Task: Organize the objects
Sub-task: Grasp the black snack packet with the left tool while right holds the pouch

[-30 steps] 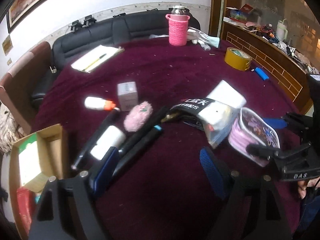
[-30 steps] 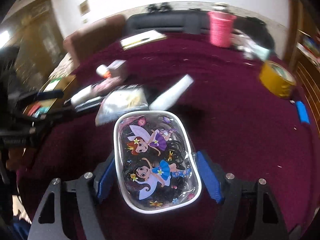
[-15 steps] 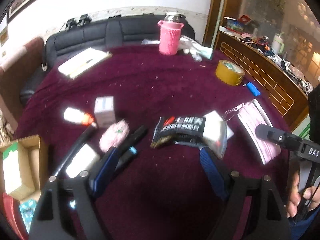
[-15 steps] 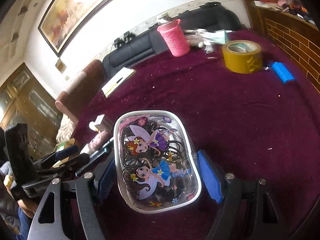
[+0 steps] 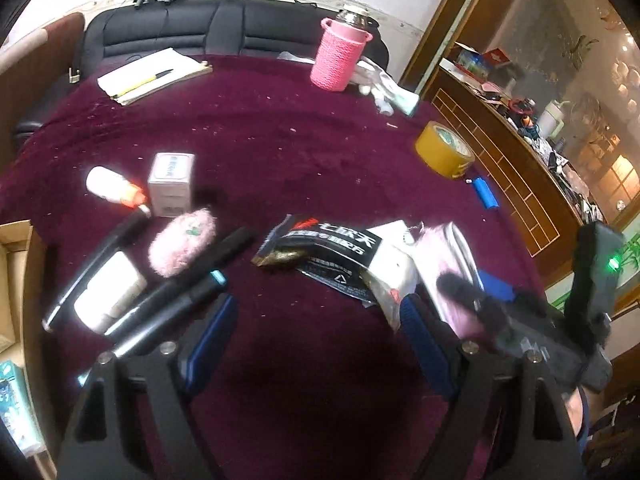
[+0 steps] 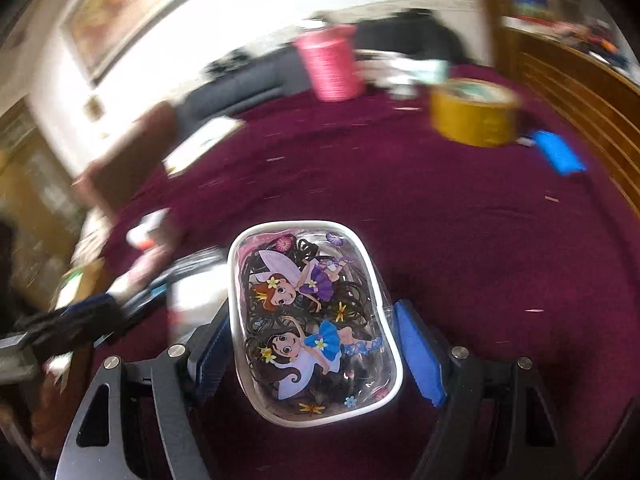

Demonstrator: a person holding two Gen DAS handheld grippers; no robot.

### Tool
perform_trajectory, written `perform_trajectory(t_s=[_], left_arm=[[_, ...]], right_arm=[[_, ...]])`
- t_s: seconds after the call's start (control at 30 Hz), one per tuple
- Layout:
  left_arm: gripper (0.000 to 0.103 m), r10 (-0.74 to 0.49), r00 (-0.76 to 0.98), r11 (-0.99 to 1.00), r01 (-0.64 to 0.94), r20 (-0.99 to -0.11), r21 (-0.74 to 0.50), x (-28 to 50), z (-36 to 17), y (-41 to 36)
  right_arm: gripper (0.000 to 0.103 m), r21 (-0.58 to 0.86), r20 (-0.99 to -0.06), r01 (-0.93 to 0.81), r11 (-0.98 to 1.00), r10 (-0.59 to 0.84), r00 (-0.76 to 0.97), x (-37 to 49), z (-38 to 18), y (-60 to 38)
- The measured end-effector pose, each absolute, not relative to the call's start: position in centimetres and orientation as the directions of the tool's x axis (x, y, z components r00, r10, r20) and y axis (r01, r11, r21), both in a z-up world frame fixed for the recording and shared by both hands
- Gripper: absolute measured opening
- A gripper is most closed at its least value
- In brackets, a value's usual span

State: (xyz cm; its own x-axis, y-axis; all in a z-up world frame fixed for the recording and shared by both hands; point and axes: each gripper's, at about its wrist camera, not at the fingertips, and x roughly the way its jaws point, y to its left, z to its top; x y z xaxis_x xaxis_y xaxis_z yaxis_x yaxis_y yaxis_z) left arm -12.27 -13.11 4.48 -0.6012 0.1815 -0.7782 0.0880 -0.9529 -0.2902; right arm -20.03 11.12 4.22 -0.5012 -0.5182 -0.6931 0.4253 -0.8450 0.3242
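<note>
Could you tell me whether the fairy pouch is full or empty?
Full: through the fairy pouch's clear front, a tangle of dark hair ties shows while the right tool grips it.

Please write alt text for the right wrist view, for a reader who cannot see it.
The right hand-held gripper holds a clear pouch printed with cartoon fairies above a maroon table. Behind, blurred, are a pink cup, a yellow tape roll and a blue lighter.
</note>
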Motion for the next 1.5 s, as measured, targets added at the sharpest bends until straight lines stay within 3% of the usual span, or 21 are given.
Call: perform_trajectory(t_s=[0.1, 0.2, 0.27, 0.37, 0.47, 0.57, 0.97, 1.03, 1.07, 1.17, 1.5], left_arm=[[0.082, 0.168, -0.602, -0.950, 0.112, -0.781, -0.290, -11.9, 4.8, -14.2], [0.082, 0.157, -0.603, -0.944, 0.142, -0.782, -0.299, -11.8, 5.0, -15.2], [0.082, 0.159, -0.602, -0.939, 0.152, -0.783, -0.308, -11.8, 4.9, -15.5], [0.082, 0.169, -0.597, -0.938, 0.147, -0.784, -0.314, -12.2, 4.7, -15.0], [0.082, 0.181, -0.580, -0.941, 0.132, -0.794, -0.311, -12.7, 4.3, -14.0], [0.082, 0.177, -0.570, -0.948, 0.121, -0.803, -0.295, -13.3, 4.1, -12.7], [0.082, 0.134, -0.464, -0.934, 0.235, -0.876, -0.267, -18.9, -0.8, -9.6], [0.067, 0.107, -0.496, -0.942, 0.226, -0.861, -0.247, -18.8, -0.8, -9.5], [0.052, 0.082, -0.502, -0.957, 0.201, -0.861, -0.208, -18.8, -0.7, -9.1], [0.033, 0.135, -0.522, -0.947, 0.181, -0.842, -0.265, -18.2, -0.6, -9.8], [0.028, 0.133, -0.549, -0.964, 0.122, -0.825, -0.237, -14.1, -0.2, -10.2]], right_arm=[[0.082, 0.349, -0.693, 0.570, -0.743, -0.615, -0.377, -18.2, 4.7, 8.9], [0.082, 0.506, -0.641, 0.568, -0.648, -0.724, -0.255, -18.3, 4.6, 9.3], [0.081, 0.486, -0.611, 0.512, -0.709, -0.694, -0.381, -19.3, 5.9, 12.0], [0.081, 0.350, -0.662, 0.371, -0.860, -0.507, -0.552, -20.6, 5.7, 14.6], [0.081, 0.431, -0.677, 0.342, -0.835, -0.550, -0.489, -21.3, 4.4, 14.7], [0.081, 0.379, -0.680, 0.333, -0.863, -0.504, -0.532, -20.7, 4.9, 14.3], [0.081, 0.439, -0.645, 0.283, -0.853, -0.518, -0.561, -21.0, 5.6, 16.0], [0.081, 0.442, -0.640, 0.287, -0.850, -0.523, -0.562, -20.9, 5.6, 16.0], [0.081, 0.445, -0.637, 0.288, -0.848, -0.526, -0.564, -20.9, 5.7, 16.0], [0.081, 0.445, -0.639, 0.294, -0.846, -0.530, -0.558, -20.9, 5.5, 15.9], [0.081, 0.462, -0.626, 0.324, -0.825, -0.562, -0.540, -20.7, 5.5, 15.3]])
